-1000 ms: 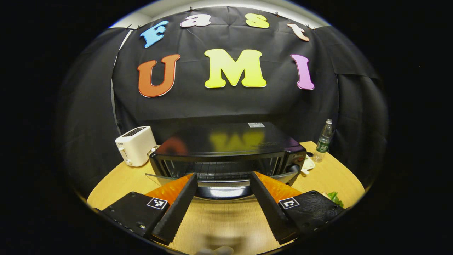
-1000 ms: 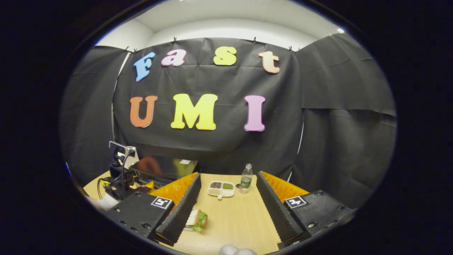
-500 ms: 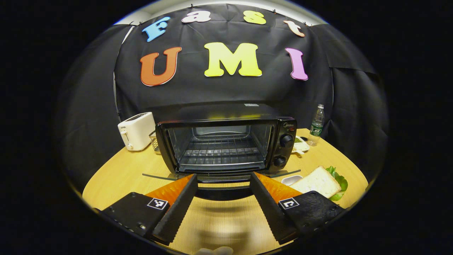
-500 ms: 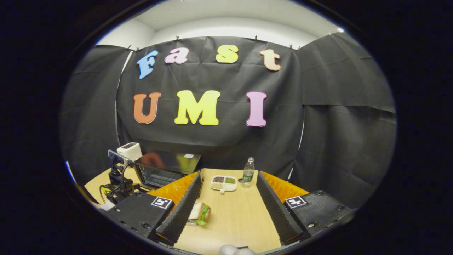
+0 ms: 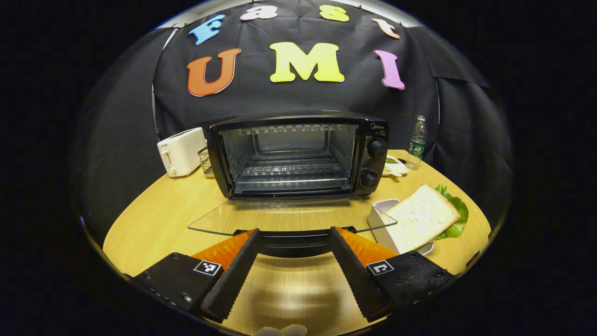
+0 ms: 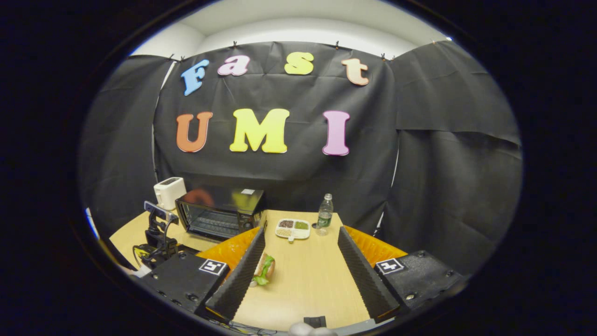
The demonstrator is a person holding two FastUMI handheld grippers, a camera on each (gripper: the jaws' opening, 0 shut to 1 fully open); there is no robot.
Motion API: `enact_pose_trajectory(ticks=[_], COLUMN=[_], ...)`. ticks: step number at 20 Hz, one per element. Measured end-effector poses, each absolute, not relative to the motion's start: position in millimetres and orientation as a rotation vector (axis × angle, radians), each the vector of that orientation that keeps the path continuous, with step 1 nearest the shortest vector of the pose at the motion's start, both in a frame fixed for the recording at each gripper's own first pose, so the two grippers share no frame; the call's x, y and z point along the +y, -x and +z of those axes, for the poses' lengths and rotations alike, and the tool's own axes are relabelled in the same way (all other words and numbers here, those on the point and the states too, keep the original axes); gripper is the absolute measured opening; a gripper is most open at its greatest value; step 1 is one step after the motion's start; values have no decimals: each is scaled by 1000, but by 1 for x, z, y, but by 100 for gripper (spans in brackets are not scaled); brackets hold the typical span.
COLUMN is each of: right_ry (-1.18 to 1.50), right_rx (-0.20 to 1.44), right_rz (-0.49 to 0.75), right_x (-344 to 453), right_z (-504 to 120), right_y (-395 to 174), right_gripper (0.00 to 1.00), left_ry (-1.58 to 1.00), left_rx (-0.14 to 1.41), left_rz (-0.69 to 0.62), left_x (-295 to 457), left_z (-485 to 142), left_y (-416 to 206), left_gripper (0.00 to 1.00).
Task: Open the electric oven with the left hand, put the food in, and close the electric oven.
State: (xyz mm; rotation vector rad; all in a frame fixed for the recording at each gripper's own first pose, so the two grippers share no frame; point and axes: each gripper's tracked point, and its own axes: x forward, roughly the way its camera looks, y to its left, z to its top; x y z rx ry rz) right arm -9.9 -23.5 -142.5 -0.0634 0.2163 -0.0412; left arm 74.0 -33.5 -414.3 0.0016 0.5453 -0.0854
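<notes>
looking along the left gripper (image 5: 293, 233) in the left gripper view, its two black ridged fingers (image 5: 232, 275) were spread apart, one on each side of the dark handle (image 5: 294, 242) at the front edge of the oven door (image 5: 289, 217). whether the fingers touched the handle could not be told. the glass door lay folded down flat, close over the wooden bench (image 5: 154, 219). behind it the black oven (image 5: 298, 156) stood open, with a wire rack (image 5: 291, 170) inside and two knobs (image 5: 376, 148) on its right-hand panel. a white toaster (image 5: 182, 151) stood just beside the oven on the left of the view. on the right, a sandwich (image 5: 424, 217) of white bread and green lettuce rested on a white dish (image 5: 380, 217), near the corner of the lowered door. farther back stood a water bottle (image 5: 416, 142) and a small divided tray (image 5: 395, 165).

in the right gripper view, the right gripper (image 6: 301, 233) hung above the bench (image 6: 308, 280) with its fingers (image 6: 366, 275) wide apart and nothing between them. the sandwich (image 6: 264, 269) lay just beside the left-hand finger, partly hidden by it. the oven (image 6: 219, 212) sat farther off at the left, with the toaster (image 6: 169, 192) behind it. the left gripper (image 6: 156, 233) showed in front of the oven, low at the left edge. the divided tray (image 6: 292, 228) and the water bottle (image 6: 324, 214) stood side by side near the back of the bench.
</notes>
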Motion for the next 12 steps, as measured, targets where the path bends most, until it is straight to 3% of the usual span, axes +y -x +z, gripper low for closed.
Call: enact_pose_trajectory(ticks=[6,12], right_ry=[75,65], right_rx=[247,284], right_rz=[-54,-40], right_x=[-33,-33], right_z=[-157,-173], right_y=[13,5], right_gripper=[97,98], left_ry=[6,4], left_rx=[651,599], left_rz=[-88,-77], left_x=[-37,-34], left_z=[-463,-453], left_y=[-55,-58], left_gripper=[96,95])
